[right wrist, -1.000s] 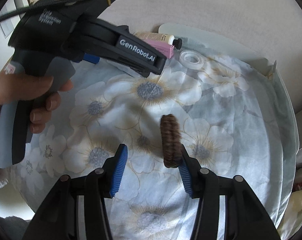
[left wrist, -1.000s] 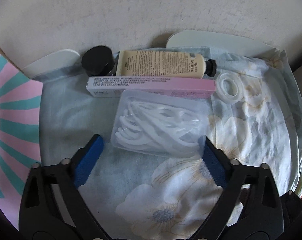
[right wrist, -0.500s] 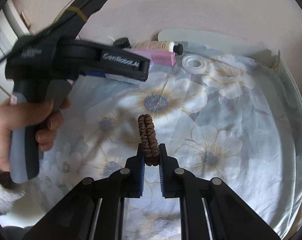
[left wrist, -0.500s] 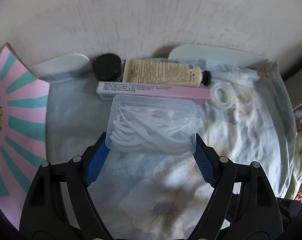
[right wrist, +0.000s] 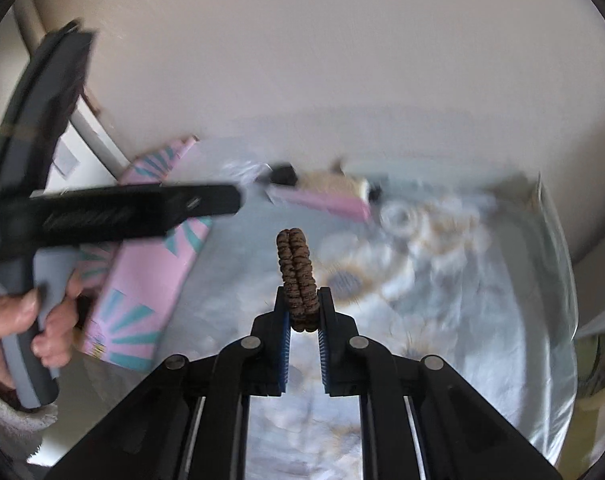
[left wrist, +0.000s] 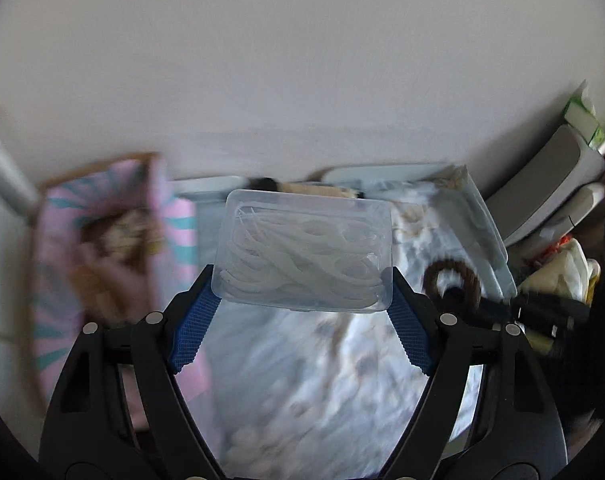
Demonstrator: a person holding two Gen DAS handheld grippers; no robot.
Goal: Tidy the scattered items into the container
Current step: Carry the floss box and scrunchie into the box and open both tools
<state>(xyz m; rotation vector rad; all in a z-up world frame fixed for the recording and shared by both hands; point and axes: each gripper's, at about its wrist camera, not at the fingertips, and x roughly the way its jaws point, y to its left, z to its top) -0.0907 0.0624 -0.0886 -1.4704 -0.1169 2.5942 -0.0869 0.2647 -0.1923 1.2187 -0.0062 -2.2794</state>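
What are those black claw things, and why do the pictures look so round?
A person holds a hand-held gripper in each hand, like big tongs. A camera on each one looks along its fingers through a bulgy lens, which makes the round look. The left hand-held gripper holds a clear plastic box of white floss picks. The right hand-held gripper pinches a brown hair tie. Below is a flowery cloth with a pink box and a roll of tape. The pink and teal box on the left may be the container.

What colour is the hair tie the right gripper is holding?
Brown. The hair tie, pinched in the right gripper, shows best in the right wrist view.
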